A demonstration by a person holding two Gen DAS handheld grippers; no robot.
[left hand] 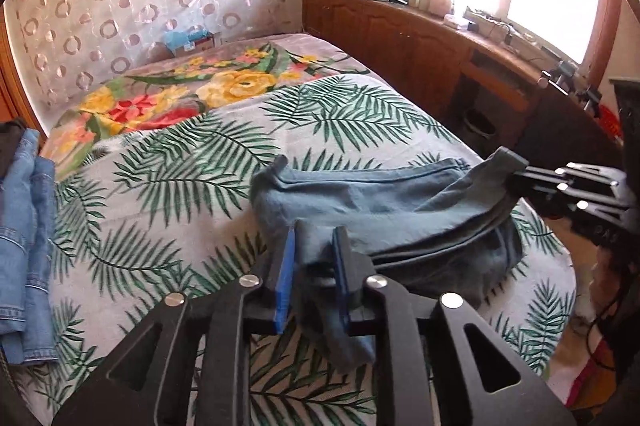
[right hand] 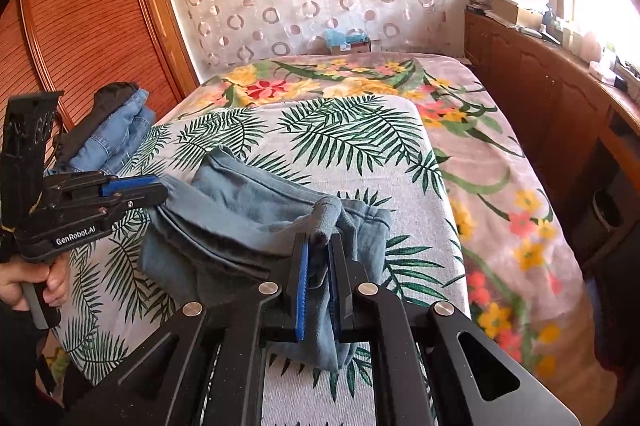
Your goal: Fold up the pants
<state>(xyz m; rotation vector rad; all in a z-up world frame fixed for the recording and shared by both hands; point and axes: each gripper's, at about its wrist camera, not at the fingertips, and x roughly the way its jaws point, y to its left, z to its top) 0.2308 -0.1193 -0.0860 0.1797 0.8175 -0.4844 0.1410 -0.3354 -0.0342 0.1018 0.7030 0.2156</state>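
pants lie folded on the leaf-print sheet, at its near end. the sheet lies on the bed, over the floral blanket, which shows beyond it and along its right side. denim stack sits at the sheet's left edge. cabinet runs along the right of the bed, clutter on top. small box behind the bed's far end, against the wall.

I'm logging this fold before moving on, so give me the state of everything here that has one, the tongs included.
Pants: bunched on the bedspread, both ends raised.
Left tongs: slightly parted, pants cloth between them, grip unclear.
Right tongs: shut on a pants end.
Denim pile: stacked at the bed's edge.
Cupboard doors: closed.
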